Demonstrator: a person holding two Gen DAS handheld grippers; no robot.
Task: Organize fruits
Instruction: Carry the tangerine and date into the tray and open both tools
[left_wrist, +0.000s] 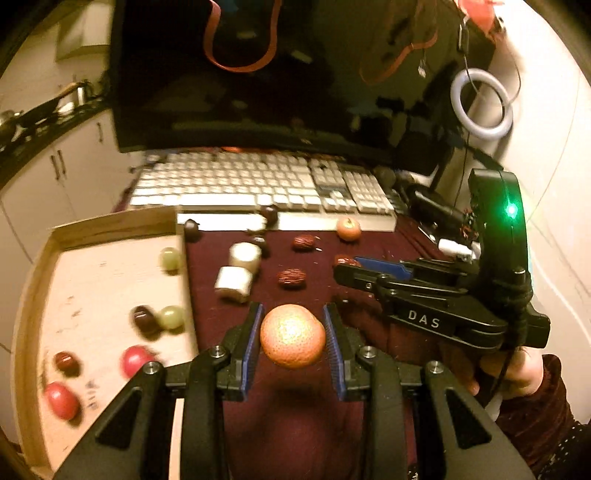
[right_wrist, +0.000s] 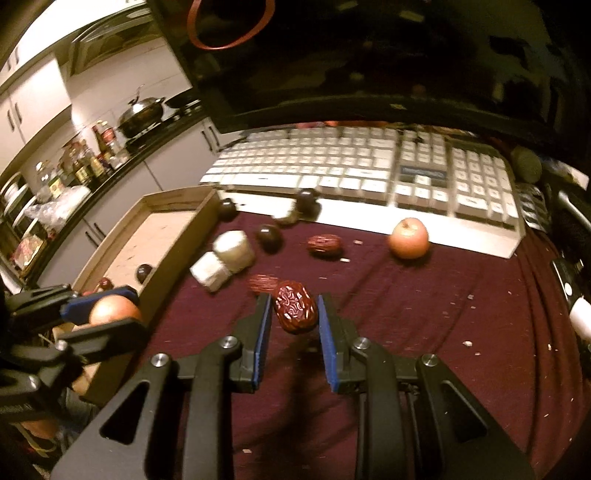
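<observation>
Left gripper pinches a round orange tangerine between its pads; right gripper pinches a wrinkled dark-red date.

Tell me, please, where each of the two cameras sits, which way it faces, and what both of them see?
Left wrist: sits on the left gripper, looking forward and down over the maroon cloth toward the keyboard; its fingers clamp an orange fruit; the right gripper and the hand holding it show at right.
Right wrist: sits on the right gripper, facing the same way; its fingers clamp a wrinkled red date; the left gripper shows at left.
Shared: keyboard, wooden tray, white cylinders, small apple.
</observation>
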